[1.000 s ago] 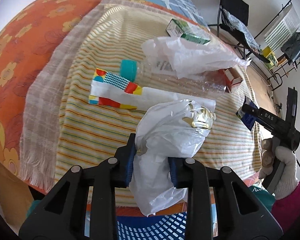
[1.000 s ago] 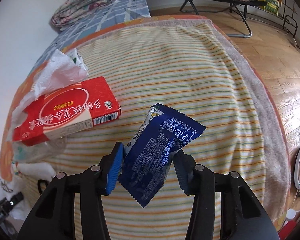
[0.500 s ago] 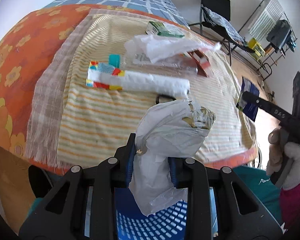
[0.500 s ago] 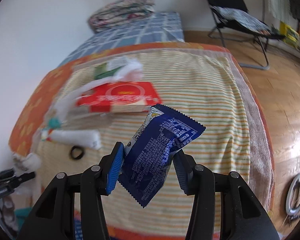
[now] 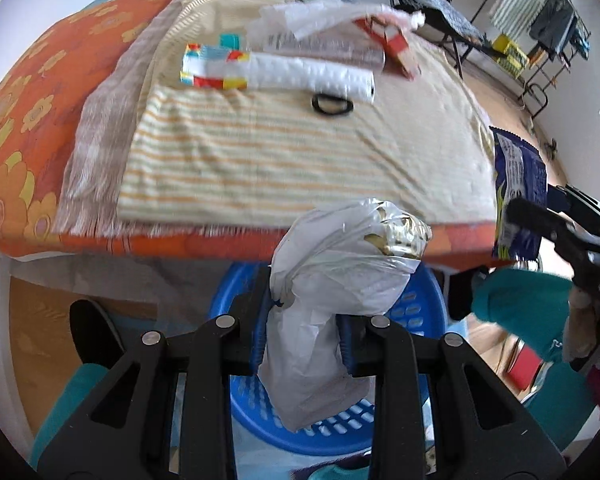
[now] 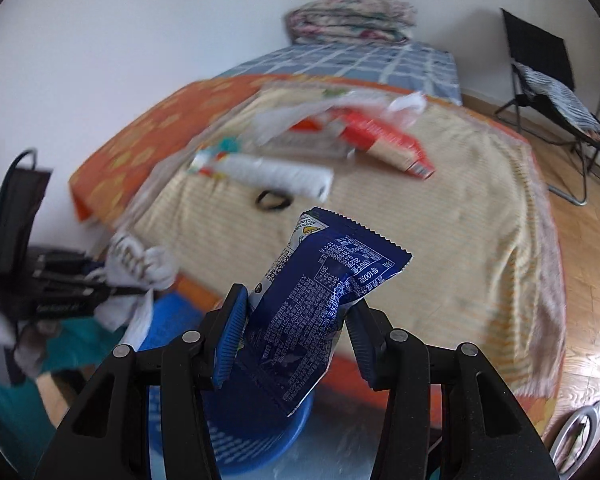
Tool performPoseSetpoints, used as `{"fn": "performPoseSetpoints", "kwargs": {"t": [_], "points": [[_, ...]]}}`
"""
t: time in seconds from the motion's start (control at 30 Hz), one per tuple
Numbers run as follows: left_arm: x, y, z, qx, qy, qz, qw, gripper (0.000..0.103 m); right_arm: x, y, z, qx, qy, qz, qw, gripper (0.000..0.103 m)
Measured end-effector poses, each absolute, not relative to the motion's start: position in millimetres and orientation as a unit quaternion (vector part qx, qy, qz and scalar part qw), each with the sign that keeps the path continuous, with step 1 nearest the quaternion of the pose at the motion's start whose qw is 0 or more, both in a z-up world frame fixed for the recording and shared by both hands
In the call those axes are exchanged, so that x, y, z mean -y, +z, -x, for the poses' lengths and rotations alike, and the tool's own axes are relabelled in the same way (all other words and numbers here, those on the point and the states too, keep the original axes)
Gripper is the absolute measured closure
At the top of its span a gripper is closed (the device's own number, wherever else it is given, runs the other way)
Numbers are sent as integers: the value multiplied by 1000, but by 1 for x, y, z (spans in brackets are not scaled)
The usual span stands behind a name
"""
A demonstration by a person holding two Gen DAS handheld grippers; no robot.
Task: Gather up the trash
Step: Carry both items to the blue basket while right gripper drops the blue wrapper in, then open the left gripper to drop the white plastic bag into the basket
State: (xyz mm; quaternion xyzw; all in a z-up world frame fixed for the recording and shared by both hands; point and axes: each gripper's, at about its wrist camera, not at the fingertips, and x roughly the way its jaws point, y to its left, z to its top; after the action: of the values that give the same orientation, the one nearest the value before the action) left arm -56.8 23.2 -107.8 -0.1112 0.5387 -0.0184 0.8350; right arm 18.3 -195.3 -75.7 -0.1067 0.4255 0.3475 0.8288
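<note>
Left gripper point(image 5: 303, 334) jaws clamped on crumpled white bag point(image 5: 336, 292), above blue basket point(image 5: 416, 300). Right gripper point(image 6: 296, 334) jaws pinching blue wrapper point(image 6: 312, 308), beside the bed point(image 6: 440, 216).

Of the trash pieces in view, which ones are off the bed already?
Two: the white plastic bag, pinched in the left gripper, and the blue snack wrapper, in the right gripper. Both hang over the blue basket.

Folding chair point(image 6: 548, 76), folded quilt point(image 6: 350, 20), striped blanket point(image 5: 300, 148), wood floor point(image 6: 592, 240)
</note>
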Motion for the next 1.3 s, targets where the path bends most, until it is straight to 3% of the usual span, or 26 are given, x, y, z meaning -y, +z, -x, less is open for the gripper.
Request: {"fn": "performPoseSetpoints", "kwargs": {"t": [0.33,0.5,0.6,0.73,0.83,0.9,1.0,1.3], "points": [[-21,-128,72,-563,-20,95,821,74,185,-106,24,-446,382,149,796,55],[-18,-129,74,-566,-22,84,820,66,183,-113,30,-455,392,153,785,53],[-16,-130,74,-569,-22,82,818,48,181,-116,32,-460,392,156,781,53],[-15,-130,72,-568,-19,78,819,47,181,-118,32,-465,390,156,779,52],[-16,-130,71,-568,-18,80,819,47,181,-119,31,-470,388,156,778,43],[-15,-130,71,-570,-21,81,817,46,180,-119,32,-470,388,156,777,43],[-13,-133,72,-579,-22,75,811,37,181,-119,30,-469,383,157,780,43],[-10,-134,72,-585,-32,80,806,36,186,-112,21,-464,372,138,792,43]]}}
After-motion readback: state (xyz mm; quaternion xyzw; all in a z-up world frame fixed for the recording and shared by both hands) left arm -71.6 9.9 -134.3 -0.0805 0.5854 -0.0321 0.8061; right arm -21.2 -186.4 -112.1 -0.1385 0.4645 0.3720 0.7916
